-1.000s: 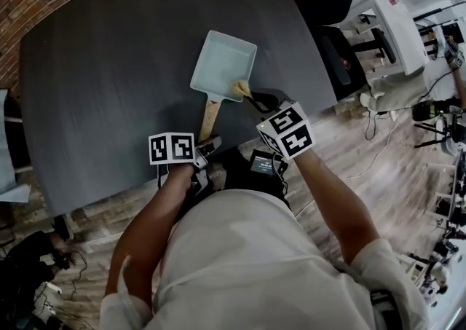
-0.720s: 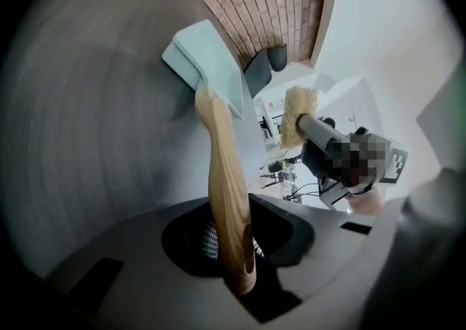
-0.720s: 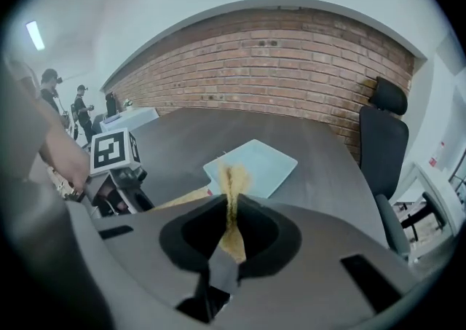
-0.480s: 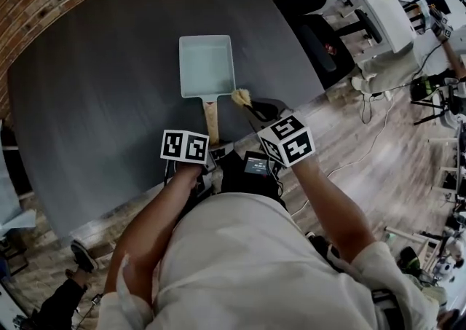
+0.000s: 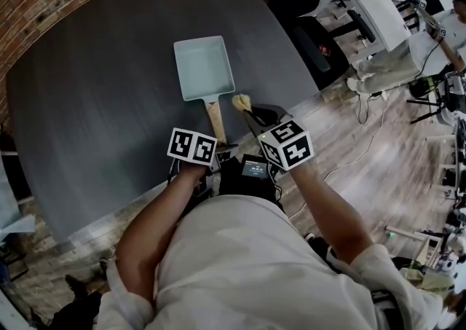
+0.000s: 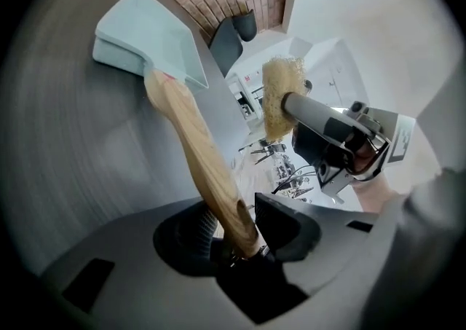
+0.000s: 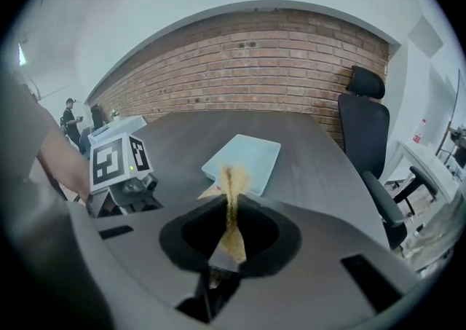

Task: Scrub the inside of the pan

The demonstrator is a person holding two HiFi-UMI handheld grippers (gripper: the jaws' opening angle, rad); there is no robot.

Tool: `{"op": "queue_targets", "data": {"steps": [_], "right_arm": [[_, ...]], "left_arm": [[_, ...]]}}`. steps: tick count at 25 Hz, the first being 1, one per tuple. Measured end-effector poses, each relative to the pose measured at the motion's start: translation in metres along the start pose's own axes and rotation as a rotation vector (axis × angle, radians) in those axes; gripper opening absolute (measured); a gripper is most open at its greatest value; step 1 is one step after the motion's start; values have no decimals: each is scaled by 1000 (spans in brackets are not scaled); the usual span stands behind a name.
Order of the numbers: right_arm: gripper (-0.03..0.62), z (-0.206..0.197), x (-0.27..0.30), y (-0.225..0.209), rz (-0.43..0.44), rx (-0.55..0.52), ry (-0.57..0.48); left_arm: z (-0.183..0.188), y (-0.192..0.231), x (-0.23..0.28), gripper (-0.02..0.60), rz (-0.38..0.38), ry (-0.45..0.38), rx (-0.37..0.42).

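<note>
On my left gripper (image 6: 237, 230) the fingers (image 6: 291, 228) have just been opening, loose around the handle (image 6: 193, 146) of the pan (image 5: 204, 68); my right gripper (image 7: 227, 237) is clamped on the scrubber (image 7: 234, 175) beside it.

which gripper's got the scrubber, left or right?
The right gripper, shut on the tan scrubber. The left gripper has only the pan's wooden handle between its jaws, which have just been opening.

Office — brick wall (image 7: 247, 66), swivel chair (image 7: 366, 128), white desk (image 5: 373, 9).
</note>
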State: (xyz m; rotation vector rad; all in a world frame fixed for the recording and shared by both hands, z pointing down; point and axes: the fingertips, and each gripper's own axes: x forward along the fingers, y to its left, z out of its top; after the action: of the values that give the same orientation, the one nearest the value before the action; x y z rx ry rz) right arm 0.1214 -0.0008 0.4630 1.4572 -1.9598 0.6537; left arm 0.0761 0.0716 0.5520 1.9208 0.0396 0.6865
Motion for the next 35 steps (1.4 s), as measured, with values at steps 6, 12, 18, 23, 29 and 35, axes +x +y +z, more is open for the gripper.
{"op": "queue_targets", "data": {"steps": [6, 12, 18, 23, 29, 35], "right_arm": [[44, 0, -2, 6, 0, 15, -8], [44, 1, -6, 16, 10, 52, -33], [44, -1, -18, 26, 56, 82, -58], [44, 6, -33, 37, 127, 97, -117], [44, -2, -78, 44, 189, 94, -178], [44, -43, -145, 34, 225, 101, -227]], "left_arm": [[-10, -4, -21, 167, -4, -34, 17], [-16, -17, -53, 169, -63, -138, 22], [-12, -24, -98, 169, -65, -326, 0], [-8, -48, -140, 169, -98, -498, 13], [-26, -95, -169, 169, -130, -678, 13], [-69, -148, -145, 167, -152, -756, 22]]}}
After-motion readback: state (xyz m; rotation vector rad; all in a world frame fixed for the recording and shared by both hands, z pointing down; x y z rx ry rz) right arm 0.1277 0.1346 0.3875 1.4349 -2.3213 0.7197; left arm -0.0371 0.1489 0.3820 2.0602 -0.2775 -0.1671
